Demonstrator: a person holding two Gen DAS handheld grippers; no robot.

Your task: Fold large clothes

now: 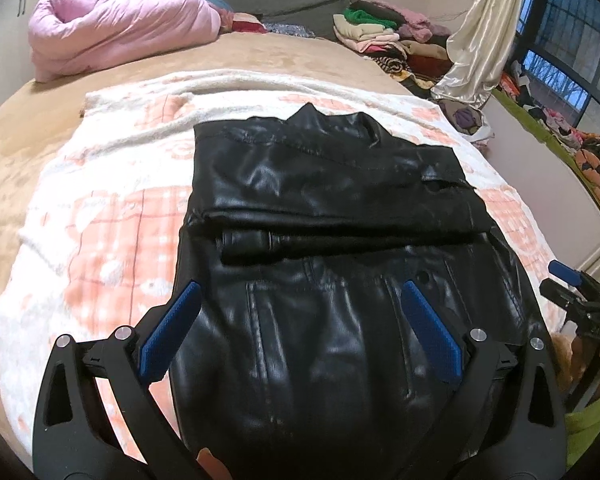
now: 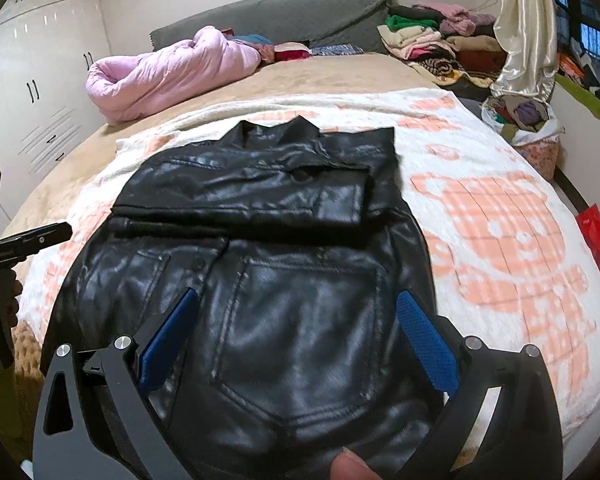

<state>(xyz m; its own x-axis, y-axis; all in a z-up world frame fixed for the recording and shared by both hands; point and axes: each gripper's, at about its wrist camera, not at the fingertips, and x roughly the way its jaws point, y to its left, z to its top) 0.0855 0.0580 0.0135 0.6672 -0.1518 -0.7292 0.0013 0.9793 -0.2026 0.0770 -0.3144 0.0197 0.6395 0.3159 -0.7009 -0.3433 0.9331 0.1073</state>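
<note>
A black leather jacket point(image 1: 324, 240) lies flat on a white blanket with a pink-orange pattern point(image 1: 100, 232), which is spread over a bed with a tan cover point(image 1: 28, 132). The jacket's sleeves are folded across its upper body, forming a horizontal band beyond the pockets; the collar points toward the headboard. The left gripper point(image 1: 300, 332) hovers over the jacket's lower part with its blue-padded fingers point(image 1: 172, 332) spread wide, holding nothing. The right gripper point(image 2: 300, 336) is positioned likewise over the jacket's near pocket area, its fingers point(image 2: 426, 344) also spread apart and empty. In the left wrist view the right gripper appears at the jacket's right edge; in the right wrist view the left gripper shows at the jacket's left. Beyond the jacket, a rolled pink quilt point(image 2: 168, 72) rests on the bed near a grey headboard cushion point(image 2: 284, 16). A stack of folded clothes point(image 2: 432, 40) sits at the far right corner of the bed from the jacket. A cream curtain point(image 2: 524, 28) hangs to the right of the stack, beside a dark window point(image 1: 560, 20). White wardrobe doors point(image 2: 36, 72) stand left of the bed. A bag of clothes point(image 2: 520, 120) sits on the floor beside the bed, under the curtain.
</note>
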